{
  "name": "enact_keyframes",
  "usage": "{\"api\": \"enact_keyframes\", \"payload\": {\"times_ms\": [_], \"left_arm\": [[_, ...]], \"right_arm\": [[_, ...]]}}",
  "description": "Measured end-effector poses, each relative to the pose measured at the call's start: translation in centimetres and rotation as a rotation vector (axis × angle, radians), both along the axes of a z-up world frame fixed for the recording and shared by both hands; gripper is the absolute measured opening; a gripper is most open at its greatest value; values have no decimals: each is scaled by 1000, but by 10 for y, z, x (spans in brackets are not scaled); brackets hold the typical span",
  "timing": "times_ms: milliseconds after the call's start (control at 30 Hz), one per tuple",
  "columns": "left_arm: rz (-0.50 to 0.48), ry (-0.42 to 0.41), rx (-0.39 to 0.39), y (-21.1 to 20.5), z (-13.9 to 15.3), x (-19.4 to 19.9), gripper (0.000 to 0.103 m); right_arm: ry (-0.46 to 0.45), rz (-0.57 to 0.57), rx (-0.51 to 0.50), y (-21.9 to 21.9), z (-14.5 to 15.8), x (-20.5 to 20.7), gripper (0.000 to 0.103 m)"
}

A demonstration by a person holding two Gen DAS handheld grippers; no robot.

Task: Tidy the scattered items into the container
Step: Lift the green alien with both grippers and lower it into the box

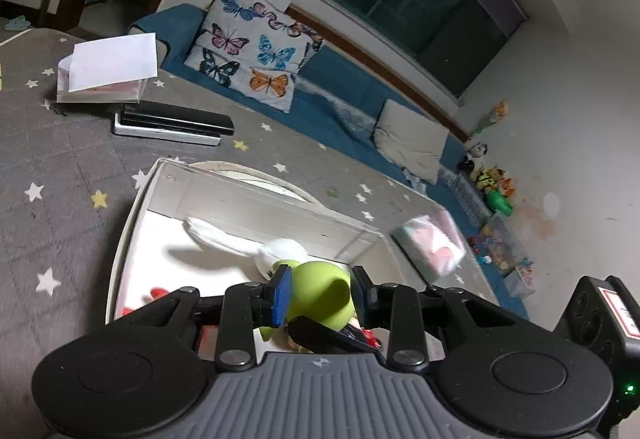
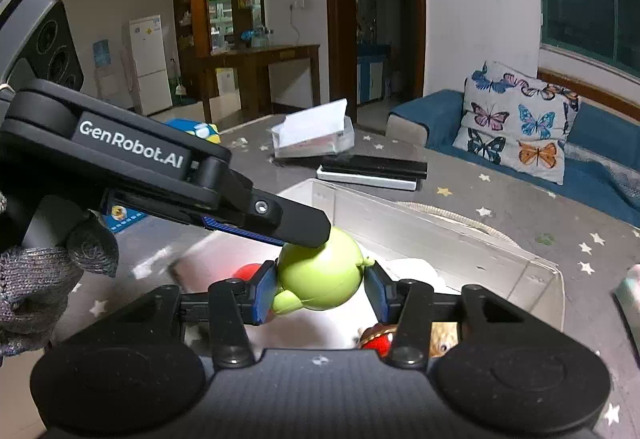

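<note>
A round green toy [image 1: 320,293] [image 2: 320,275] hangs over the clear plastic container [image 1: 256,195] [image 2: 440,235] on the star-patterned carpet. Both grippers grip it. My left gripper [image 1: 320,289] is shut on the toy and reaches in from the left in the right wrist view [image 2: 280,225]. My right gripper [image 2: 320,289] holds the toy between its blue pads; one of its black fingers [image 1: 324,333] shows in the left wrist view. A white plush rabbit [image 1: 248,245] and red toys [image 2: 378,339] lie inside the container.
A folded white and pink cloth [image 1: 434,245] lies right of the container. A black and white flat box [image 1: 172,123] and a clear box with white paper [image 1: 108,71] lie beyond it. Blue floor cushions with a butterfly pillow [image 1: 252,47] line the wall.
</note>
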State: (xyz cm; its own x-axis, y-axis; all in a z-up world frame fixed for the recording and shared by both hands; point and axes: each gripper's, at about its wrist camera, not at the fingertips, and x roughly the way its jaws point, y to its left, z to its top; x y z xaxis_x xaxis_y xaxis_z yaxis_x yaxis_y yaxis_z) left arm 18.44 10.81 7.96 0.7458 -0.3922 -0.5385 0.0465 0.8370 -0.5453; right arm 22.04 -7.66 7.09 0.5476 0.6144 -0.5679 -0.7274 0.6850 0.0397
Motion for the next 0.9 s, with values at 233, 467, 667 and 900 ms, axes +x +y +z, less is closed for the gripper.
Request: {"api": "enact_keyframes", "payload": {"times_ms": [233, 467, 667, 900], "left_arm": [[11, 70, -10, 8, -28, 29, 34], [15, 121, 17, 11, -42, 44, 34], [12, 144, 26, 12, -48, 50, 34], [10, 149, 32, 10, -50, 51, 35]], "right_arm": [[56, 14, -61, 14, -25, 34, 48], [126, 31, -108, 26, -41, 56, 48], [171, 34, -140, 32, -48, 65, 48], [218, 26, -144, 32, -48, 72, 48]]}}
